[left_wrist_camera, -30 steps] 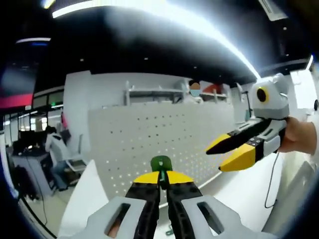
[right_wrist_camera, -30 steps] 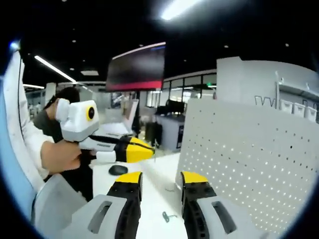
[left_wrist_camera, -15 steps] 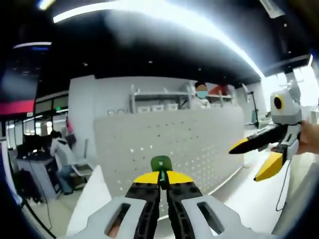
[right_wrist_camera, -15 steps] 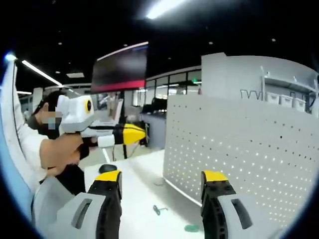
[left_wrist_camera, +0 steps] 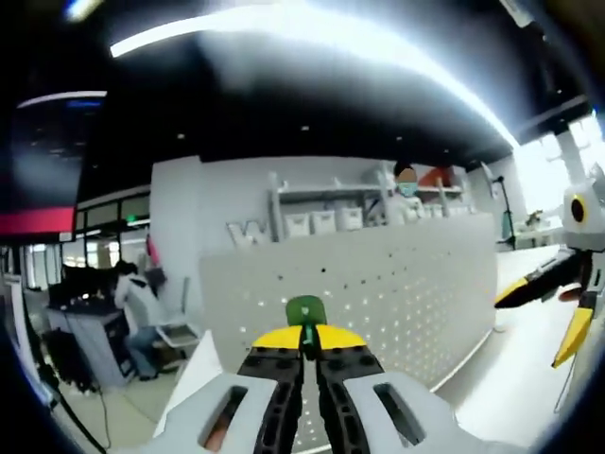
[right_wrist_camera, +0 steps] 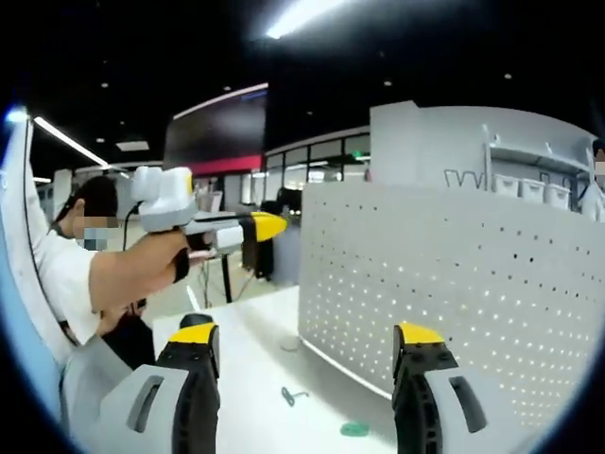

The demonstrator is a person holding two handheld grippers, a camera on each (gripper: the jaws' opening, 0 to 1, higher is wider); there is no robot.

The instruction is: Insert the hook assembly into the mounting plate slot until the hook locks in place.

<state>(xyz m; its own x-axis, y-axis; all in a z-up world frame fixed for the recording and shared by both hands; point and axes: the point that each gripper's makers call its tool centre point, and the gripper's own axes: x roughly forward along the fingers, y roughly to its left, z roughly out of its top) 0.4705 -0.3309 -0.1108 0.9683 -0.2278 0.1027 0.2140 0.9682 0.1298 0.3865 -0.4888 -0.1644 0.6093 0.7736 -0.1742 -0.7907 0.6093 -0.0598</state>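
My left gripper (left_wrist_camera: pixel 305 337) is shut on a small green hook piece (left_wrist_camera: pixel 305 308) that sticks up from between its yellow tips. Just beyond it stands the white perforated mounting plate (left_wrist_camera: pixel 397 288), upright on the table. The right gripper (left_wrist_camera: pixel 541 320) hangs at the far right of the left gripper view, jaws spread. In the right gripper view my right gripper (right_wrist_camera: pixel 307 335) is wide open and holds nothing. The mounting plate (right_wrist_camera: pixel 463 274) fills the right side there. The left gripper (right_wrist_camera: pixel 257 227) reaches in from the left, held by a hand, pointing at the plate's edge.
On the white table (right_wrist_camera: pixel 255 369) lie a small metal hook (right_wrist_camera: pixel 293 395) and a green round piece (right_wrist_camera: pixel 355 429) near the plate's foot. A person (right_wrist_camera: pixel 71 265) stands at the left. Desks, chairs and shelves sit behind the plate.
The right gripper's jaws have spread much wider. In the left gripper view the right gripper has slid off to the right edge. The left gripper stays shut on the green piece.
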